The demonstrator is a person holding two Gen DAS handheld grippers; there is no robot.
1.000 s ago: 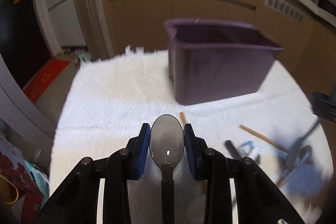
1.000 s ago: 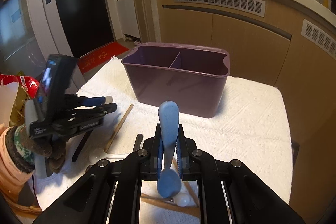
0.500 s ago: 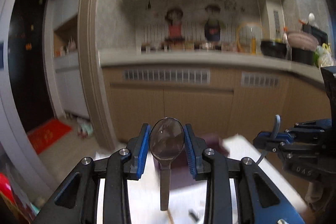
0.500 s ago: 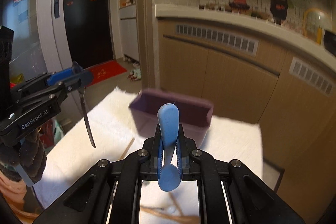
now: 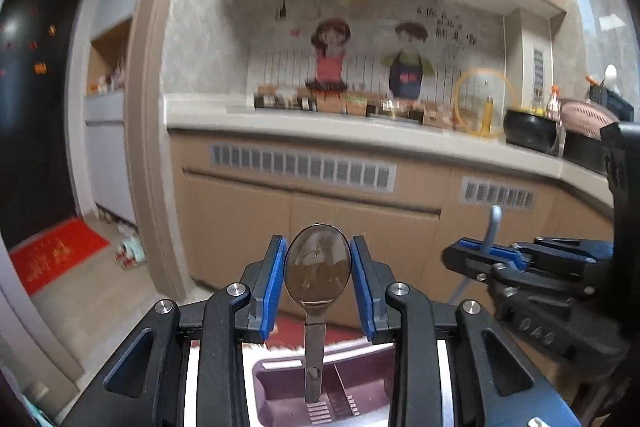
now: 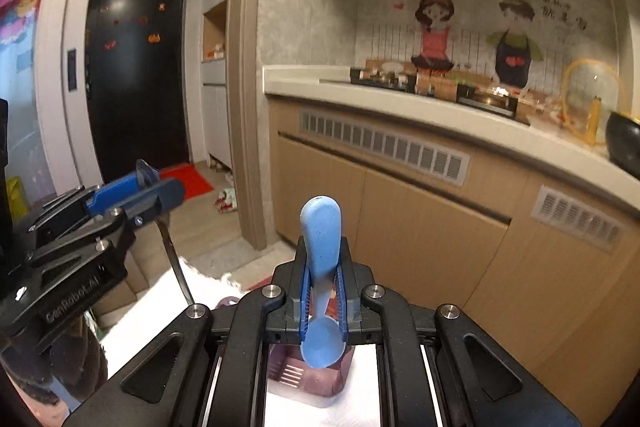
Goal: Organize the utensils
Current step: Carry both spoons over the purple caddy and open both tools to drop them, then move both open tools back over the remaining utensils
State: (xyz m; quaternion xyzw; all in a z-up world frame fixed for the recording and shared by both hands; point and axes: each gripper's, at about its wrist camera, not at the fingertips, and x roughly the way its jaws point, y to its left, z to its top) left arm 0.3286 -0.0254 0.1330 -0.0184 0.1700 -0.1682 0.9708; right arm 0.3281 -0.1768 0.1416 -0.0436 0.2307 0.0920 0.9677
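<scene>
Left gripper [image 5: 318,283] is pinching a metal spoon [image 5: 317,267] across its bowl, blue pads [image 5: 272,281] pressing on both edges. The bowl is pointing up, shiny and dark, mirroring the room; the flat handle is hanging straight down between the fingers, with a round rivet or hole near its lower end. Below that gripper, the purple utensil bin [image 5: 320,399] is sitting under the handle tip; the tip is over the bin's open top, near a divider wall and slotted floor. Whether the tip is touching anything inside, I can't tell. White towel [image 6: 340,407] is covering the worktop under the bin.

Right of the left gripper, the right gripper [image 6: 322,291] is showing side-on at about the same height. Its jaws are pressed nearly together, clamping a blue plastic spoon [image 6: 320,243] by the narrow neck. That spoon is matte light blue with faint speckles: a broad rounded handle end is sticking up above the pads, the small round bowl is hanging below them. Its bowl is hovering over the same purple bin, which is lying directly beneath the gripper.

In the right wrist view, the left gripper is sitting off to the left, the metal handle dangling down towards the towel edge.
</scene>
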